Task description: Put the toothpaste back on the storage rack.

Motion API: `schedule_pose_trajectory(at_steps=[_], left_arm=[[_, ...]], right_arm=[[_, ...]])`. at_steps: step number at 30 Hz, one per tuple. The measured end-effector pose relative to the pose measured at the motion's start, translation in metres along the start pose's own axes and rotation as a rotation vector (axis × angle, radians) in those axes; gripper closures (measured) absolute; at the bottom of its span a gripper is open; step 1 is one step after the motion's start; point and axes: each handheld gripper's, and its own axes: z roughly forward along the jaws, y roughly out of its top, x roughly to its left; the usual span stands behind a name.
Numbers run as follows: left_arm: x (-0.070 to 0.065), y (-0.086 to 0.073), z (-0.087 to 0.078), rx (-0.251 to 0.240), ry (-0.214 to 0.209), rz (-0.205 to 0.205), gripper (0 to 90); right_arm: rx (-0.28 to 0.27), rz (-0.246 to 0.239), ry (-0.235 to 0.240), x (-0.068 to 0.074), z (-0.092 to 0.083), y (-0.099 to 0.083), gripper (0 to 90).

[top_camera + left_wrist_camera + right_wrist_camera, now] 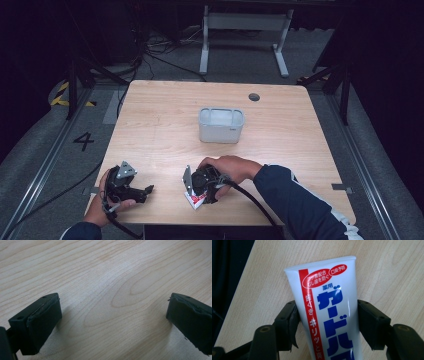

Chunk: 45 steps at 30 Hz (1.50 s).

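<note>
White toothpaste tube (329, 315) (red stripe, blue lettering) lies on the table, sides pressed between the right tongs (328, 322), crimped end pointing beyond them.

My left gripper (142, 192) rests low near the table's front edge, jaws spread wide apart. My right hand (232, 169) tilts the right gripper (328, 317) downward, its jaws pressing both sides of what it holds.

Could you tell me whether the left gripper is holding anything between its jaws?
No, the left gripper has its jaws spread wide with bare table between them.
</note>
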Motion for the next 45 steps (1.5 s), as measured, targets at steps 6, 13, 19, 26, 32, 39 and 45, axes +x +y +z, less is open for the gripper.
schedule_pose_trajectory(at_steps=[6, 13, 19, 26, 32, 39, 45], left_arm=[[0.0, 0.0, 0.0, -0.001, 0.0, -0.001, 0.5], [0.0, 0.0, 0.0, -0.002, 0.0, -0.001, 0.5], [0.0, 0.0, 0.0, -0.004, 0.001, -0.004, 0.5], [0.0, 0.0, 0.0, -0.006, 0.002, -0.005, 0.5], [0.0, 0.0, 0.0, -0.006, 0.002, -0.005, 0.5], [0.0, 0.0, 0.0, -0.002, -0.001, -0.003, 0.5], [0.0, 0.0, 0.0, -0.002, -0.002, -0.003, 0.4]], right_arm=[[-0.049, -0.005, -0.002, -0.002, -0.002, -0.007, 46.7], [-0.128, 0.023, -0.03, 0.0, -0.007, -0.018, 52.2], [-0.231, 0.12, -0.048, 0.0, -0.018, -0.039, 54.7], [-0.345, 0.189, -0.09, 0.003, -0.033, -0.061, 56.9], [-0.405, 0.228, -0.111, 0.007, -0.041, -0.072, 57.8], [-0.465, 0.268, -0.146, 0.013, -0.052, -0.083, 59.1], [-0.515, 0.299, -0.168, 0.017, -0.057, -0.092, 60.4]])
